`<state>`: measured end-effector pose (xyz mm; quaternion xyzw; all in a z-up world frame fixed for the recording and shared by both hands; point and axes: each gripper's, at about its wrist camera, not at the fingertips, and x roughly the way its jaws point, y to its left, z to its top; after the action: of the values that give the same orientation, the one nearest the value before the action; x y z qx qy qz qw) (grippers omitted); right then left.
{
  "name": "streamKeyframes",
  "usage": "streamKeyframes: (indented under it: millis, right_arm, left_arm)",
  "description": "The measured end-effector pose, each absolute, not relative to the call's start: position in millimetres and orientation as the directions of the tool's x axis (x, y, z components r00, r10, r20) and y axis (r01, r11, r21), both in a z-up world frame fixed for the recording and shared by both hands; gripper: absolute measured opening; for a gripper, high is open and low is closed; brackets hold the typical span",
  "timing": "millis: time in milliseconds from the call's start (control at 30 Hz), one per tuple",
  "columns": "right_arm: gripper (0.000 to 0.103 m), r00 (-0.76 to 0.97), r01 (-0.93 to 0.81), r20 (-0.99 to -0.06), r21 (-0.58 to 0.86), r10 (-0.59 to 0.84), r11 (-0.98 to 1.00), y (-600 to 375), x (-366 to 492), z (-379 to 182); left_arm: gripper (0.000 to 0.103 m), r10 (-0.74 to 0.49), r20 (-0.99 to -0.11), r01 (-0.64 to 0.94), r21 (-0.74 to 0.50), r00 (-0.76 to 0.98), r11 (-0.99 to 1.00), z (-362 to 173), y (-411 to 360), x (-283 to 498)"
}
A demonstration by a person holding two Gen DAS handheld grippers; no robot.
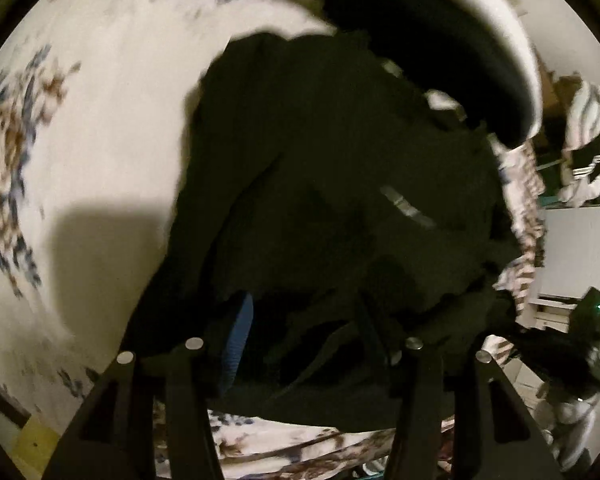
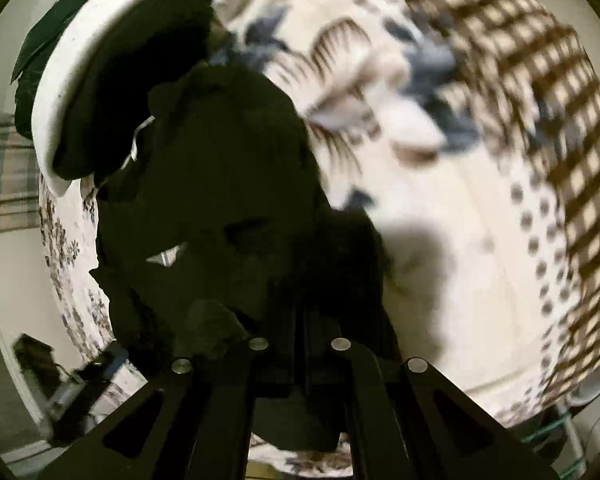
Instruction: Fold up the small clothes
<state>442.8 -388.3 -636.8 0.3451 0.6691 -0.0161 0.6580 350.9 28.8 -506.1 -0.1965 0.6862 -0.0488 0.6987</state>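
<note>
step: you are laying black garment (image 1: 332, 184) on bed (image 1: 100, 120) | L gripper (image 1: 300, 320) half open, holding nothing | R gripper (image 2: 300, 320) closed on cloth | next: spread flat

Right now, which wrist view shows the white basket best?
The right wrist view: the white basket shows a long curve of rim at upper left, with dark clothing inside and a black garment spilling out below it. The left wrist view shows only a blurred arc of its rim at upper right.
</note>
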Motion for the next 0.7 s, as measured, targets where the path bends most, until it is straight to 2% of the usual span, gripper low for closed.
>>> streamKeyframes:
  millis: [33, 67, 100, 133, 167, 200, 233, 333, 367, 467, 700]
  right_arm:
    - [0.009, 0.092, 0.489, -0.884, 0.44, 0.457, 0.753, -387, 439, -642]
    - [0.023, 0.096, 0.498, -0.876, 0.453, 0.472, 0.739, -387, 435, -645]
    - [0.045, 0.109, 0.515, -0.868, 0.467, 0.485, 0.719, -387, 432, -649]
    - [0.052, 0.125, 0.535, -0.858, 0.482, 0.499, 0.694, -388, 429, -653]
    - [0.059, 0.135, 0.548, -0.849, 0.493, 0.511, 0.676, -389, 428, -657]
    - [0.059, 0.138, 0.56, -0.843, 0.499, 0.519, 0.662, -389, 428, -661]
    - [0.059, 0.142, 0.576, -0.839, 0.502, 0.525, 0.645, -390, 428, -665]
    - [0.059, 0.123, 0.613, -0.855, 0.465, 0.505, 0.639, -389, 431, -671]
    - [0.057, 0.139, 0.614, -0.852, 0.474, 0.505, 0.631, -389, 431, -670]
    - [0.006, 0.181, 0.606, -0.87, 0.467, 0.459, 0.644, -391, 426, -657]
    - [0.004, 0.279, 0.551, -0.85, 0.523, 0.448, 0.65, -403, 401, -595]
  left_arm:
    - [0.051, -0.341, -0.939, -0.219, -0.341, 0.041, 0.914, -515, 29, 347]
    - [0.05, -0.34, -0.94, -0.23, -0.339, 0.036, 0.912, -518, 28, 345]
    - [0.049, -0.333, -0.942, -0.249, -0.331, 0.036, 0.91, -524, 29, 343]
    - [0.046, -0.337, -0.94, -0.265, -0.337, 0.048, 0.903, -528, 29, 342]
    - [0.023, -0.34, -0.939, -0.269, -0.343, 0.06, 0.9, -528, 29, 341]
    - [0.01, -0.326, -0.943, -0.263, -0.333, 0.071, 0.905, -528, 29, 340]
    - [0.005, -0.325, -0.942, -0.258, -0.335, 0.08, 0.906, -526, 29, 340]
    - [0.003, -0.335, -0.933, -0.249, -0.357, 0.129, 0.9, -514, 35, 337]
    - [0.003, -0.33, -0.932, -0.243, -0.358, 0.147, 0.902, -508, 38, 335]
    - [0.002, -0.33, -0.923, -0.247, -0.373, 0.199, 0.895, -485, 52, 331]
    - [0.002, -0.35, -0.879, -0.325, -0.45, 0.323, 0.832, -411, 104, 305]
